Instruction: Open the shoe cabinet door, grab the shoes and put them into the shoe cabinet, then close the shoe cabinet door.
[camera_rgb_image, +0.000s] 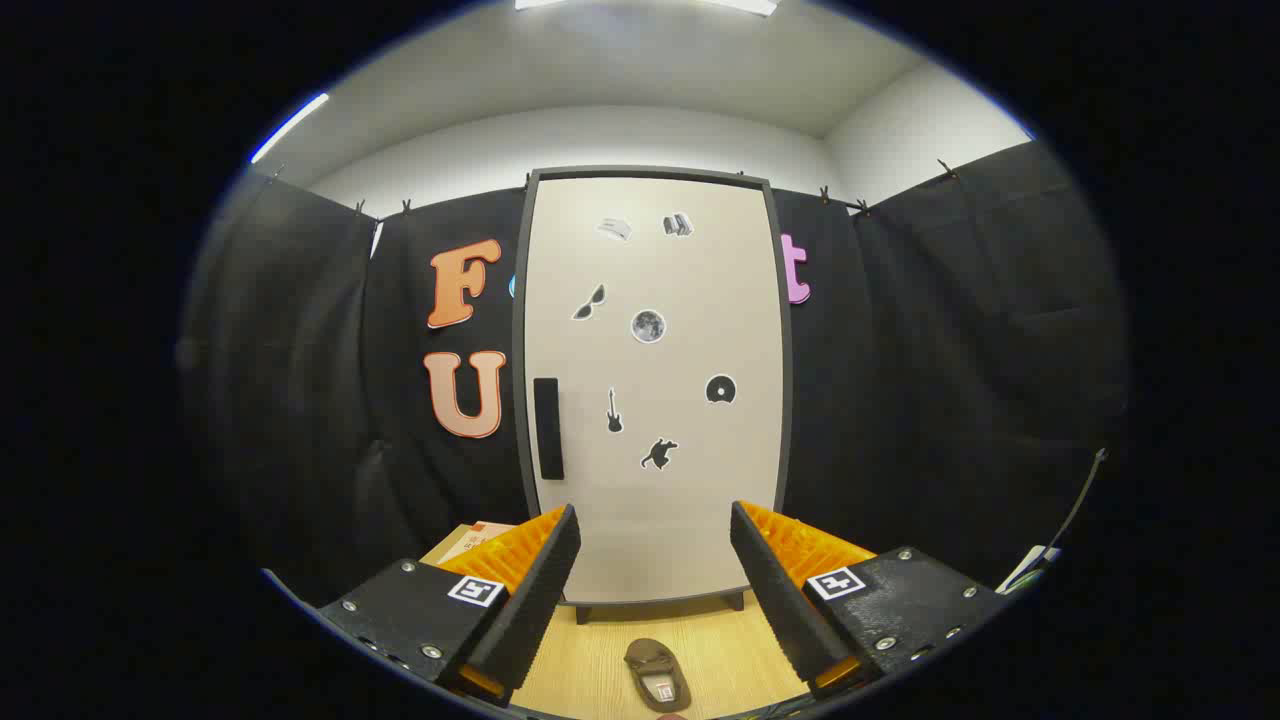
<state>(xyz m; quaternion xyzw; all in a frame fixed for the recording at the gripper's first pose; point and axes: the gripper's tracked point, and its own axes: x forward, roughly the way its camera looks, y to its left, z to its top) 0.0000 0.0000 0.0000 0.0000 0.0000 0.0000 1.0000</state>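
**Closed shoe cabinet in a cloth-walled booth, one shoe on the floor, claw released**

The room is a booth hung with black cloth walls (930, 400), the cloth clipped along a rail at its top edge. Above the cloth rise plain white upper walls (600, 135) and a white ceiling, where a bright strip light (290, 125) runs off to one side and another glows overhead.

Against the back cloth stands the tall cream-fronted shoe cabinet (655, 520) with its dark grey frame, raised on short dark feet. Its door is closed flat. A black rectangular handle (547, 428) sits upright near the door's left edge, about halfway down, and small black-and-white stickers (648, 326) are scattered over the door panel.

The surface beneath is a light wood-grain floor (600, 660), showing between and below the fingers and running up to the cabinet's feet. A tan cardboard box (462, 540) rests on it beside the cabinet's lower left corner, partly hidden behind the left finger.

The gripper (655, 540) is released: its two fingers stand wide apart, holding nothing, pointing at the lower part of the door.

A brown slip-on shoe (657, 675) lies on the floor between the fingers and nearer than their tips, just in front of the cabinet, clear of both fingers.
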